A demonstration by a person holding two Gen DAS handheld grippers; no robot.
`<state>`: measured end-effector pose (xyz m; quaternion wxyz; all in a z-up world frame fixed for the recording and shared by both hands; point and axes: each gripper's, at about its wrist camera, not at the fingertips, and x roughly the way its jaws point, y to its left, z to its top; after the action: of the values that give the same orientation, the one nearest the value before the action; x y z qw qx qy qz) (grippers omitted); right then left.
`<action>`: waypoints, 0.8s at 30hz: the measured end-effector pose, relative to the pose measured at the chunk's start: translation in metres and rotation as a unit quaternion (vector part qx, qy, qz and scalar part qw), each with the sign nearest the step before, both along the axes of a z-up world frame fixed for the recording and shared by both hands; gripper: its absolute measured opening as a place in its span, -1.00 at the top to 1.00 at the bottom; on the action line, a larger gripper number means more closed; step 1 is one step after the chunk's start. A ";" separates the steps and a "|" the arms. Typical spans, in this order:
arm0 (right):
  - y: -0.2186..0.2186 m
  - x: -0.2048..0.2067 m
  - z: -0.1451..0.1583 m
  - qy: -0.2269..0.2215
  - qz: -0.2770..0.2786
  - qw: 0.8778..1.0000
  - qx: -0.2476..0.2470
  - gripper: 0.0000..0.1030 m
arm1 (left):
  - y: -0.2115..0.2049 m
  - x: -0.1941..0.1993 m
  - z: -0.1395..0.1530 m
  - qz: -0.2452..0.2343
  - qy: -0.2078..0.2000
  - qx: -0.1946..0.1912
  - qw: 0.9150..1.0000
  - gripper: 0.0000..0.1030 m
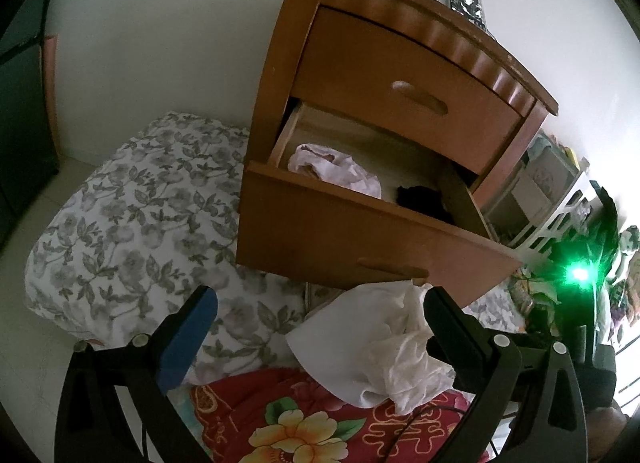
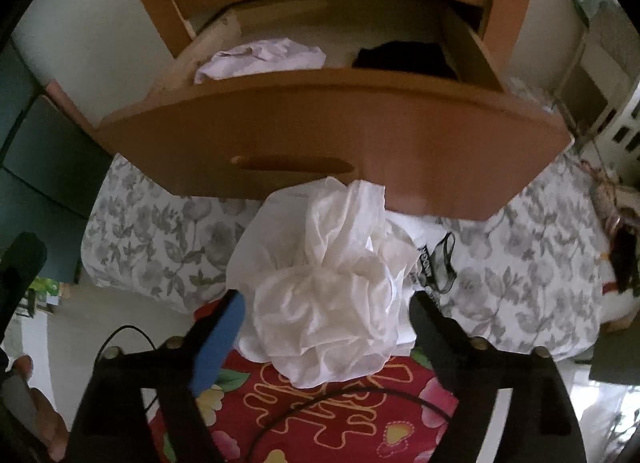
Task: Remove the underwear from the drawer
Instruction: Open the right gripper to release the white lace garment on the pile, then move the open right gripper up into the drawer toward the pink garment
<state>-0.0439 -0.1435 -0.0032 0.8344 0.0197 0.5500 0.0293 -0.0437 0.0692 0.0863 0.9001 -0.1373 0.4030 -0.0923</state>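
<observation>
With both tools wide open, the right tool should lift clear of the white underwear, then reach into the drawer for more.

Open drawer offers top access; closed upper drawer overhangs its rear, crumpled white cloth lies below.

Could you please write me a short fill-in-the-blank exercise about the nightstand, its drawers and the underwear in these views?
1. The lower drawer of the wooden nightstand is pulled ____.
2. Inside it, beside the pale pink underwear, lies a ____ garment.
3. The crumpled white underwear lies outside the drawer, between the ____ jaws of the right gripper.
4. The upper drawer is ____.

Missing words: open; black; open; closed
</observation>
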 end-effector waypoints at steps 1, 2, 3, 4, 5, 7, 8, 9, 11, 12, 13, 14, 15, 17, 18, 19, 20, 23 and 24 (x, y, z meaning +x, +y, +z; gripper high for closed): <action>0.001 0.000 0.001 -0.003 0.002 1.000 -0.001 -0.87 | 0.000 0.000 0.000 0.000 0.000 0.001 1.000 -0.99; 0.001 -0.001 0.002 -0.005 0.003 1.000 -0.002 -0.94 | 0.000 0.000 -0.001 0.000 0.001 0.002 1.000 -0.99; 0.001 -0.002 0.002 -0.007 0.002 1.000 -0.003 -1.00 | 0.000 0.000 -0.001 0.000 0.001 0.003 1.000 -0.99; 0.000 -0.002 0.003 -0.010 0.001 1.000 -0.006 -1.00 | 0.000 0.001 -0.001 0.000 0.001 0.004 1.000 -0.99; 0.000 -0.003 0.004 -0.011 0.001 1.000 -0.007 -1.00 | 0.000 0.001 -0.001 0.001 0.002 0.005 1.000 -0.99; -0.002 -0.004 0.006 -0.016 0.000 1.000 -0.009 -1.00 | 0.000 0.002 -0.002 0.003 0.004 0.010 1.000 -0.99; -0.004 -0.005 0.007 -0.019 -0.001 1.000 -0.009 -1.00 | 0.000 0.002 -0.003 0.005 0.003 0.013 1.000 -0.99; -0.004 -0.005 0.008 -0.022 0.000 1.000 -0.010 -1.00 | 0.000 0.002 -0.004 0.005 0.003 0.016 1.000 -0.99; -0.007 -0.005 0.012 -0.029 0.002 1.000 -0.012 -1.00 | 0.000 0.004 -0.007 0.007 0.002 0.022 1.000 -0.99; -0.008 -0.005 0.014 -0.033 0.003 0.999 -0.011 -1.00 | -0.001 0.005 -0.010 0.008 0.002 0.027 1.000 -0.99; -0.010 -0.004 0.017 -0.040 0.004 0.999 -0.009 -1.00 | -0.002 0.006 -0.013 0.007 0.003 0.031 0.999 -0.99; -0.012 -0.004 0.019 -0.045 0.004 0.999 -0.008 -1.00 | -0.003 0.007 -0.016 0.006 0.005 0.035 0.999 -0.99; -0.015 -0.004 0.022 -0.052 0.004 0.999 -0.004 -1.00 | -0.004 0.008 -0.019 0.005 0.006 0.037 0.999 -0.99; -0.021 -0.003 0.027 -0.061 0.004 0.998 0.001 -1.00 | -0.006 0.010 -0.025 0.003 0.009 0.038 0.999 -0.99; -0.025 -0.002 0.029 -0.065 0.002 0.998 0.005 -1.00 | -0.008 0.011 -0.028 0.001 0.010 0.040 0.999 -0.99; -0.027 -0.001 0.031 -0.069 0.001 0.998 0.008 -1.00 | -0.010 0.012 -0.029 0.000 0.009 0.040 0.999 -0.99; -0.029 -0.001 0.034 -0.074 0.003 0.997 0.010 -1.00 | -0.011 0.012 -0.031 -0.001 0.008 0.042 0.999 -0.99; -0.033 0.000 0.042 -0.090 0.010 0.996 0.015 -1.00 | -0.016 0.015 -0.037 -0.009 0.007 0.044 0.999 -0.99; -0.035 0.000 0.046 -0.096 0.012 0.995 0.018 -1.00 | -0.017 0.016 -0.039 -0.011 0.008 0.042 0.999 -0.99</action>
<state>-0.0439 -0.1781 0.0432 0.8827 0.0251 0.4665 0.0513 -0.0280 0.0527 0.0469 0.9008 -0.0960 0.4151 -0.0844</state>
